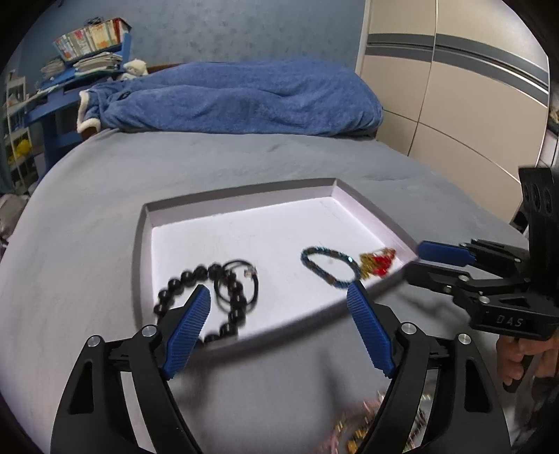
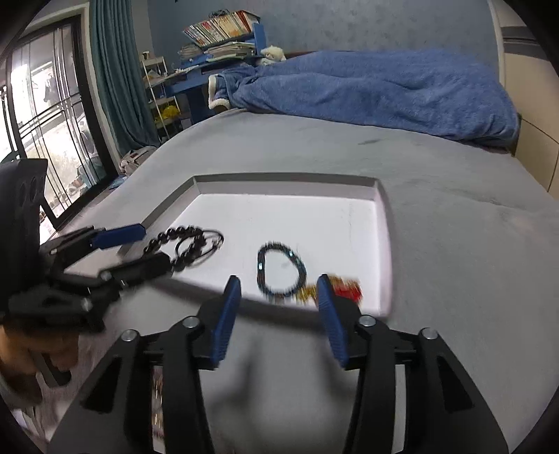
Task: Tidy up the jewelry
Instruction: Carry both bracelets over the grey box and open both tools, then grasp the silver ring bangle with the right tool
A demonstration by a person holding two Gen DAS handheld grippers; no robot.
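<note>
**Jewelry in tray, both grippers empty**

A shallow white tray (image 1: pixel 241 202) lay on the grey bed (image 1: pixel 104 195). Inside were a black bead bracelet (image 1: pixel 195 276) overlapped by a thin black ring (image 1: pixel 239 283), a teal bracelet (image 1: pixel 328 267), and a red-and-gold piece (image 1: pixel 379 262) at the near right corner. The left gripper (image 1: pixel 279 297) and right gripper (image 2: pixel 279 290) were spread wide, holding nothing, at the tray's near edge.

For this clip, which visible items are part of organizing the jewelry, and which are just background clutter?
Job items: white tray; black bead bracelet; black hair ties; blue braided bracelet; red and gold piece; blurred gold-pink jewelry still on the bed; left gripper and right gripper, both open.

Background: blue blanket; books; wardrobe.
</note>
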